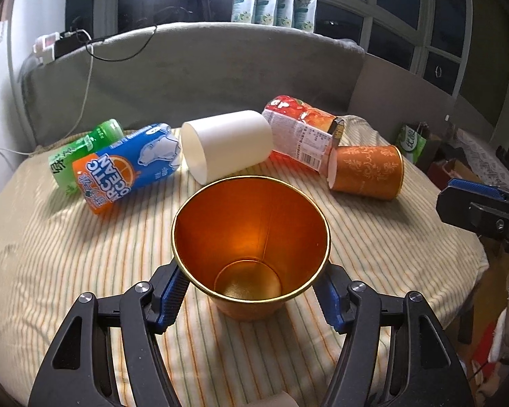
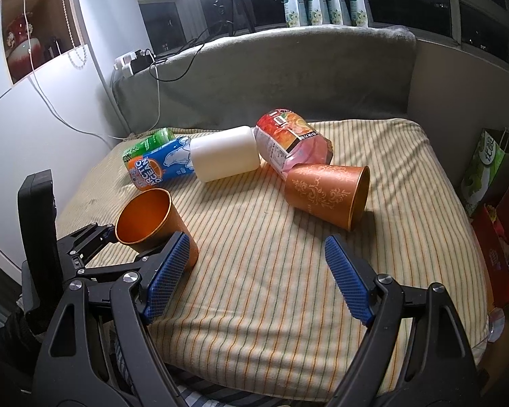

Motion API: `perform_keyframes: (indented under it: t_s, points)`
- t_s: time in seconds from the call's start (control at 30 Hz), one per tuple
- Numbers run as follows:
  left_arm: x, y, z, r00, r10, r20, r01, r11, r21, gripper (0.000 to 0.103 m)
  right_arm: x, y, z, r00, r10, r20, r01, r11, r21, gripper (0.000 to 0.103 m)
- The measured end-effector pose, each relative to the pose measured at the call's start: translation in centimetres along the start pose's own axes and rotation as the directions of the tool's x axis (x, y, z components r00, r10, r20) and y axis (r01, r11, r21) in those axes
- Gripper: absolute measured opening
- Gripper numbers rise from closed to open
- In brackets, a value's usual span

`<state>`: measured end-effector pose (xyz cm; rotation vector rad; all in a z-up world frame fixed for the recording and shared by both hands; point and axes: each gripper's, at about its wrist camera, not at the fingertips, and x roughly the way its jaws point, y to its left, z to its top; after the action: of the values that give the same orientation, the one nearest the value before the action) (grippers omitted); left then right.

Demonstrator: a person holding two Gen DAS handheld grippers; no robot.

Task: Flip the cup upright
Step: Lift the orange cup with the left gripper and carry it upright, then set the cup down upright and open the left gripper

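An orange cup with a gold rim [image 1: 251,240] stands upright on the striped cloth, mouth up, between the blue pads of my left gripper [image 1: 251,302], which is shut on it near its base. The same cup shows in the right wrist view [image 2: 146,217] at the left. A second orange patterned cup [image 1: 366,171] [image 2: 325,191] lies on its side at the right. A white cup [image 1: 225,144] [image 2: 224,157] lies on its side at the back. My right gripper [image 2: 258,278] is open and empty above the cloth's near middle.
A blue and orange can [image 1: 129,166], a green can [image 1: 85,151] and a red juice bottle [image 1: 302,132] lie at the back of the striped cloth [image 1: 85,254]. A grey padded backrest [image 1: 193,74] rises behind. Bags [image 2: 485,166] stand at the right.
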<state>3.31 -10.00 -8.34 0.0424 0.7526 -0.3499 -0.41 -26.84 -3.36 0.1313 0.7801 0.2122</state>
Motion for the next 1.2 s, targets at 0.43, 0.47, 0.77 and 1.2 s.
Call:
perform_keyframes:
  t_s: [0.43,0.47,0.77,1.2]
  points:
    - [-0.9,0.4,-0.4,0.999,-0.038,-0.017,0.038,0.999,-0.011,0.080,-0.1,0.3,0.0,1.000,0.004,0.027,-0.004,1.000,0.001,0.084]
    - [-1.0,0.6,-0.5,0.999,-0.039,-0.014,0.039,0.999,-0.013,0.080,-0.1,0.4,0.0,1.000,0.008,0.028,-0.009,1.000,0.002,0.084]
    - [-3.0,2.6,-1.3,1.000,0.000,0.008,0.000,1.000,-0.027,0.080,0.2,1.5,0.1,0.999,0.020,0.048,-0.019,1.000,-0.020,0.085]
    - [-5.9,4.8,-2.0,0.997,0.045,0.060,-0.043,0.998,-0.041,0.080,-0.1,2.2,0.3,0.993,0.016,0.116,-0.014,1.000,-0.021,0.088]
